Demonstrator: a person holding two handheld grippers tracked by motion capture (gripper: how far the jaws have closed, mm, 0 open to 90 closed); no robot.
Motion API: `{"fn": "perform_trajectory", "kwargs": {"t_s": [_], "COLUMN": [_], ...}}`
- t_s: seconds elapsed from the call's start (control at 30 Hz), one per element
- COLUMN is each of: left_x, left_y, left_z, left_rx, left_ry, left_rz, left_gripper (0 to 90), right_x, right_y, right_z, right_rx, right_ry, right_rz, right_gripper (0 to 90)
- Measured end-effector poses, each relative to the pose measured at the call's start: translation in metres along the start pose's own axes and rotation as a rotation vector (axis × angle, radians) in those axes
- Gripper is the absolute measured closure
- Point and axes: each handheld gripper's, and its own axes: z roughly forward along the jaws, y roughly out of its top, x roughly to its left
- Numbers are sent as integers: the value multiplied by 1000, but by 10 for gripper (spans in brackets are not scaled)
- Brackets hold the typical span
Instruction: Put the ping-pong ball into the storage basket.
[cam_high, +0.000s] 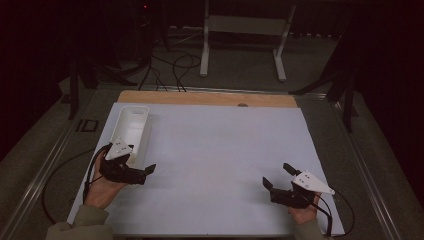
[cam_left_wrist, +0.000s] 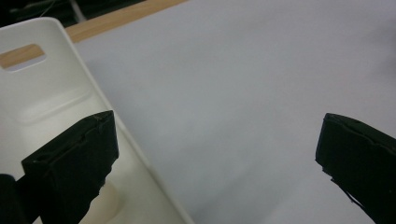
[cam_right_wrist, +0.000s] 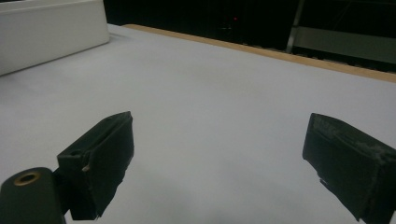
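So at the left of the high view there was a white bin (cam_high: 131, 131), long and narrow, sitting on the white sheet (cam_high: 220, 150) that covered most of the table, with its far end near the upper left corner of that sheet. The left gripper (cam_high: 142, 165) hung right at the bin's near end, jaws spread wide with nothing between them. In the left gripper view you could see it straddling the bin's right wall (cam_left_wrist: 140, 163): one jaw over the inside of the bin at lower left, the other out over the bare sheet at the right edge of the frame. Couldn't tell if the inner jaw was touching the bin or just above it. Middle of the sheet was plain white. Over at the lower right of the high view, the right gripper (cam_high: 278, 176) was also wide open and empty, well apart from the bin, angled toward the upper left.
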Motion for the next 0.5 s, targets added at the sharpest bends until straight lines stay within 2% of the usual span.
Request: {"fn": "perform_trajectory", "kwargs": {"t_s": [0.23, 0.37, 0.5], "left_x": [-4, -6, -9], "left_y": [-12, -18, -24], "left_z": [-4, -5, -6], "left_rx": [-89, -114, -144], "left_ry": [-7, -26, -27], "left_rz": [0, -1, -1], "left_gripper": [0, 0, 0], "right_x": [0, 0, 0], "right_y": [0, 0, 0], "right_z": [0, 0, 0], "right_rx": [0, 0, -1], "right_ry": [0, -1, -1], "right_rz": [-1, -1, 0], "right_gripper": [87, 87, 87]}}
